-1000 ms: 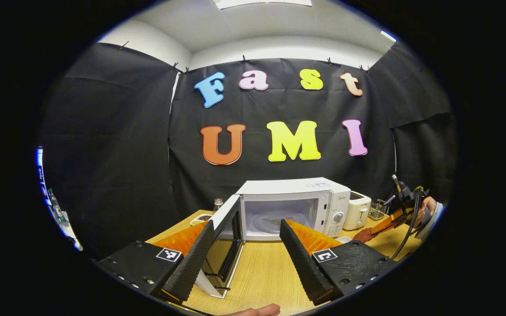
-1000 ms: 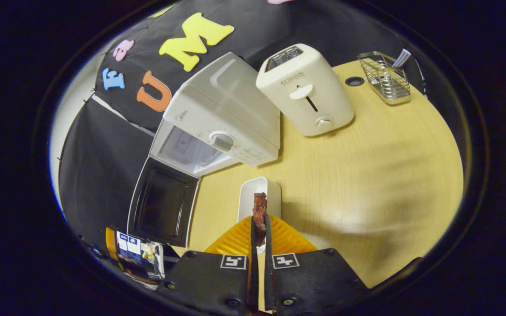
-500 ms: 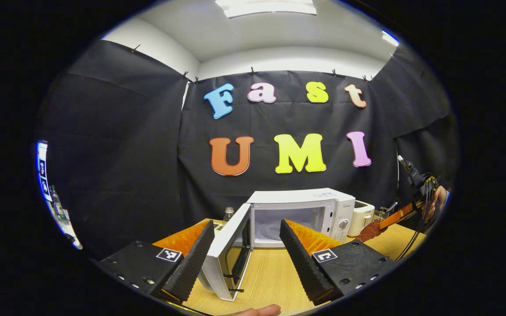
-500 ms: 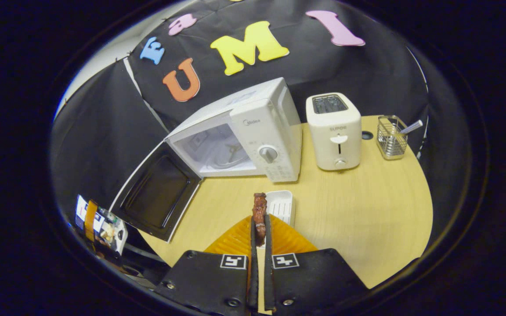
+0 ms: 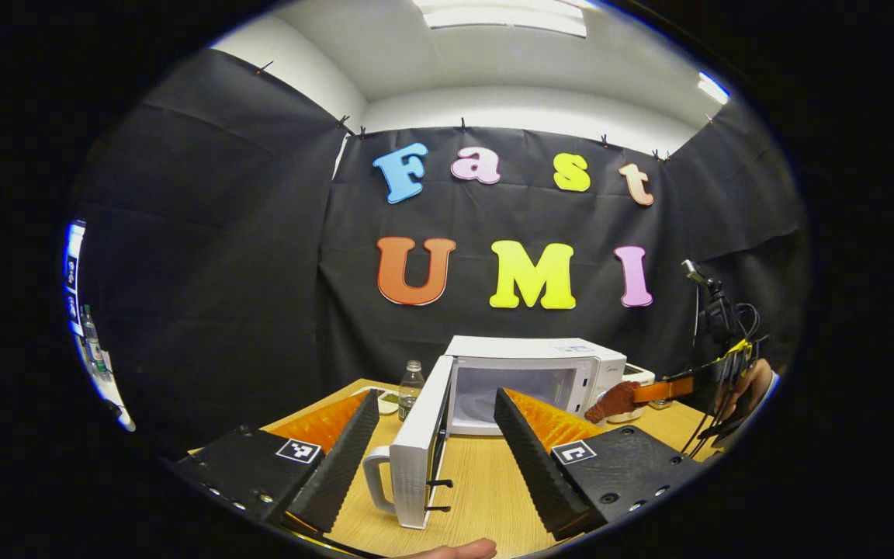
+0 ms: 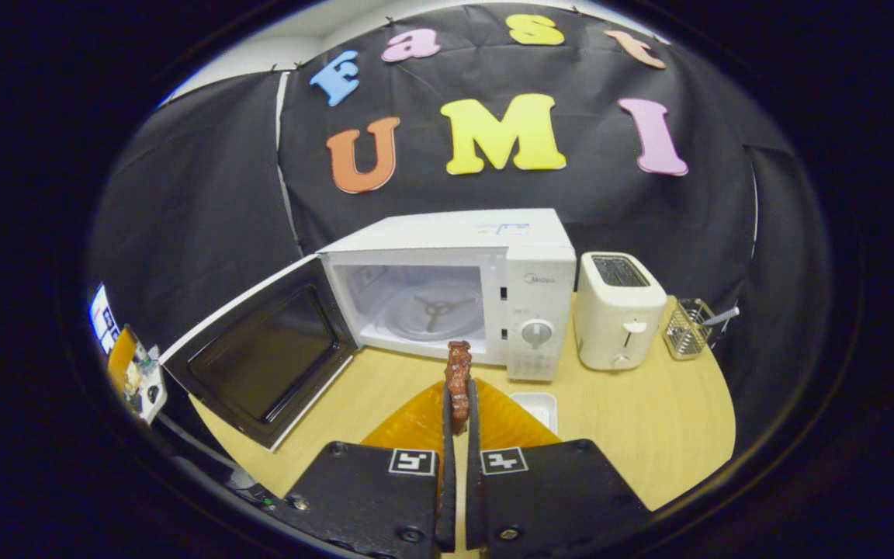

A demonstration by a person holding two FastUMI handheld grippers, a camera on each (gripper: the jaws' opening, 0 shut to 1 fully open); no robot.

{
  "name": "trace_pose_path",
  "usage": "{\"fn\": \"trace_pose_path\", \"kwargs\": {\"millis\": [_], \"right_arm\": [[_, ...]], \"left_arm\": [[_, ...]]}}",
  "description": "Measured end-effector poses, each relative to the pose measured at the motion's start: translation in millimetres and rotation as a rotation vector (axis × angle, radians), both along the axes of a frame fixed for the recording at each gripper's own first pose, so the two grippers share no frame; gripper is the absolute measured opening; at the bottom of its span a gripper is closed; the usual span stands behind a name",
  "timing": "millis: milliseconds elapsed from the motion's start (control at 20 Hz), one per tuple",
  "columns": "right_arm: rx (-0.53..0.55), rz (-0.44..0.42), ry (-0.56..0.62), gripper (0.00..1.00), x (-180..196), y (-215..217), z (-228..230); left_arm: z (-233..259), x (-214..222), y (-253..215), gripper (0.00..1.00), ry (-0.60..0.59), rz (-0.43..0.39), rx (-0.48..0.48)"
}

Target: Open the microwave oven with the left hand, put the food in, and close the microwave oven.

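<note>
The white microwave [image 6: 528,256] stands at the back of the wooden table, its door [image 6: 265,361] swung wide to the left and its cavity [image 6: 424,307] bare, with the turntable hub showing. My right gripper [image 6: 459,388] is shut on a brown strip of food [image 6: 459,369], held upright just in front of the cavity. In the left gripper view, my left gripper [image 5: 437,396] is open with nothing in it. The door [image 5: 416,454] stands edge-on between its fingers, and the right gripper [image 5: 653,390] holds the food [image 5: 614,401] beside the microwave [image 5: 540,369].
A cream toaster [image 6: 618,310] stands right of the microwave, with a wire basket [image 6: 691,326] beyond it. A small white tray [image 6: 536,407] lies on the table [image 6: 633,435] under the right gripper. A clear bottle [image 5: 411,384] stands left of the microwave.
The right gripper has swung level with the food to face the open cavity, away from the tray. The left gripper has drawn back; the door now shows edge-on.
</note>
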State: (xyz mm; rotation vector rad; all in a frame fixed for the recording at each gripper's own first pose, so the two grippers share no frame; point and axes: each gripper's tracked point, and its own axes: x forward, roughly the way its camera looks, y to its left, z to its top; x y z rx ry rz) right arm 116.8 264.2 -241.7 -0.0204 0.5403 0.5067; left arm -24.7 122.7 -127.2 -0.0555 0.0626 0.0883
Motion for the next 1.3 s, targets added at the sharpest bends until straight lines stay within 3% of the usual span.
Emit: {"fn": "trace_pose_path", "kwargs": {"millis": [200,500,850,1300], "right_arm": [[-0.016,0.011,-0.094,0.08,2.4,50.0,-4.7],[0.104,-0.010,-0.086,0.08,37.9,119.4,-21.3],[0.340,-0.165,-0.006,0.08,119.3,172.6,-57.1],[0.607,-0.477,0.163,0.08,208.9,192.8,-133.3]], "left_arm": [[0.5,-1.4,7.1,0.92,-0.009,-0.010,-0.004],[4.2,-0.8,17.0,0.92,-0.031,-0.022,-0.010],[-6.9,9.1,41.6,0.92,-0.014,0.010,-0.008],[-8.1,7.5,45.9,0.92,-0.013,0.020,0.003]]}}
